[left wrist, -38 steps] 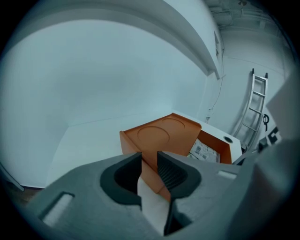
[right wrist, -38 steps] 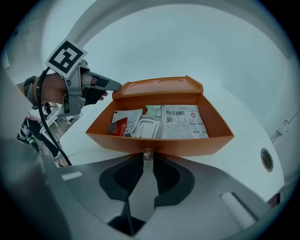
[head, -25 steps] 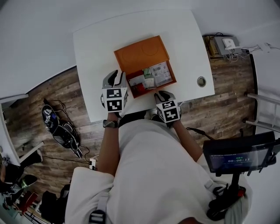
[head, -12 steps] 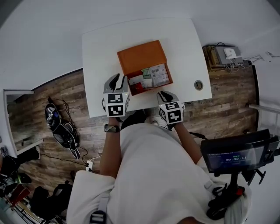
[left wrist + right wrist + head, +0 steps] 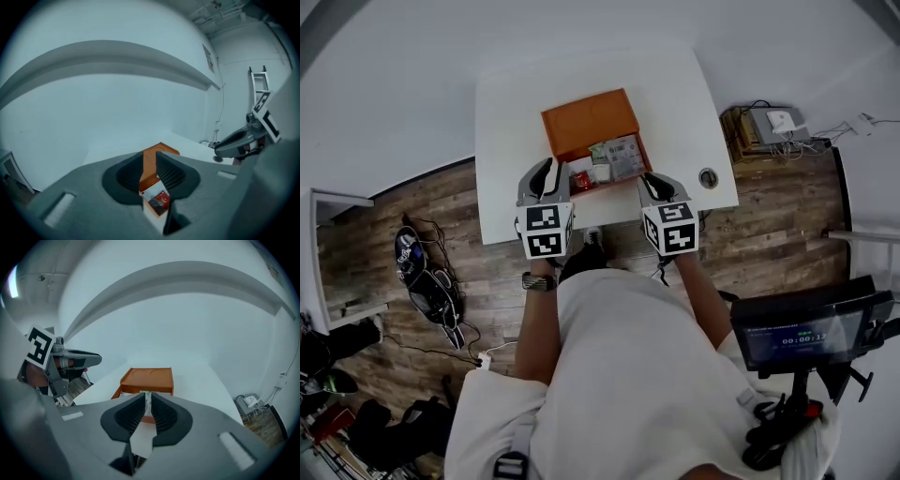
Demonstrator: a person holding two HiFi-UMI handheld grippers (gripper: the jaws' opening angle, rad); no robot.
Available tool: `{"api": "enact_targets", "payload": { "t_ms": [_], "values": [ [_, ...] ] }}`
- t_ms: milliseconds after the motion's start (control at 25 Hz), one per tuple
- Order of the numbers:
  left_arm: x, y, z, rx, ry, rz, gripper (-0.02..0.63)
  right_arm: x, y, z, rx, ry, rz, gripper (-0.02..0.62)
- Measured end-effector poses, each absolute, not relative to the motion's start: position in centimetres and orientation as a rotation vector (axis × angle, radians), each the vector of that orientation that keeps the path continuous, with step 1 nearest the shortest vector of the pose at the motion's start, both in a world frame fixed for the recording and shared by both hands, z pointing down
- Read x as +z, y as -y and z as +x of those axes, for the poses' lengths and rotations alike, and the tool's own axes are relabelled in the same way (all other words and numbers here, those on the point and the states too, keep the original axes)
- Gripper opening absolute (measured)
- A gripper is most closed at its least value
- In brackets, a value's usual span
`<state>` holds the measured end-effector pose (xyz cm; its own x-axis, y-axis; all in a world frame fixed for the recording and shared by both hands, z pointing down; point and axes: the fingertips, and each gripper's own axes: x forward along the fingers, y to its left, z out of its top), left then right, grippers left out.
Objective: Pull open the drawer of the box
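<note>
An orange box [image 5: 586,122] lies on the white table [image 5: 502,103], and its drawer [image 5: 607,161] stands pulled out toward me with small packets inside. My left gripper [image 5: 542,173] hovers off the drawer's front left corner. Its jaws are closing with nothing between them, and the box [image 5: 161,149] and a red packet [image 5: 161,199] show through the gap of the left gripper [image 5: 149,161]. My right gripper [image 5: 651,184] hovers off the front right corner. The right gripper [image 5: 148,404] is closing to a thin slit with nothing in it, aimed at the box [image 5: 147,376].
A round cable hole [image 5: 708,177] sits in the table's near right corner. On the wooden floor lie cables and gear [image 5: 427,281] at the left and a shelf of electronics [image 5: 769,122] at the right. A monitor on a stand [image 5: 806,333] is at my right side.
The head view has shifted, so the table and box sit a little higher in it. Both grippers have lifted back from the drawer's front. The drawer stays pulled out.
</note>
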<state>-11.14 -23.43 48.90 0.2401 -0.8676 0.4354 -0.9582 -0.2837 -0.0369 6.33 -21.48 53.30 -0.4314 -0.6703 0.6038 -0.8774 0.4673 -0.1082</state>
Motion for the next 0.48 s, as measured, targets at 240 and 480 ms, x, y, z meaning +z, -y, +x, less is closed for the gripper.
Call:
{"api": "enact_targets", "payload": {
  "t_ms": [240,480],
  "values": [
    [43.9,20.7,-9.3,0.508,1.802,2.327,0.049,46.7,21.3,7.9,0.422,2.326,1.359,0.028],
    [39.8,17.0,-8.3,0.434,1.887,2.380,0.006,40.4,20.1,9.0,0.243,2.401,1.419,0.003]
  ]
}}
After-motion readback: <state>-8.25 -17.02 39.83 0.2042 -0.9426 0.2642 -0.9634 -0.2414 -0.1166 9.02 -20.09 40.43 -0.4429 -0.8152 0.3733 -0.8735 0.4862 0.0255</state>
